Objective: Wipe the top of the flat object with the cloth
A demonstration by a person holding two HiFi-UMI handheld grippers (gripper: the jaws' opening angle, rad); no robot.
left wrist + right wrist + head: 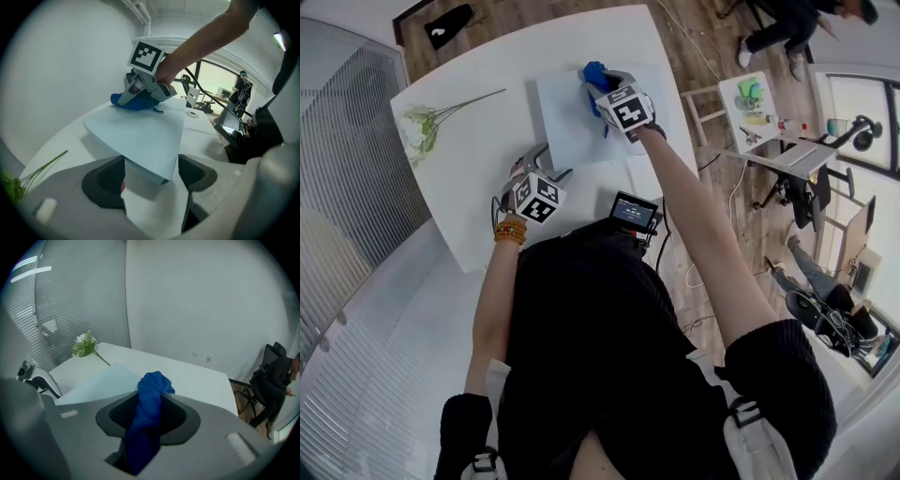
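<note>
Upper centre of frame: pale-blue flat board (140,136) lay on white bench (469,169), L tongs (152,176) spread astride its near corner. R tongs (149,414) pinched soft blue cloth (154,383); prob. light, floppy, so hold mid-wad.

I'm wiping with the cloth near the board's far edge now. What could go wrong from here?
1. The left gripper only straddles the near corner of the board, with a gap at one pad, so the board could slide under the wiping.
2. The blue cloth is a narrow bunch in the right gripper, so the jaw tips may scrape the surface.
</note>
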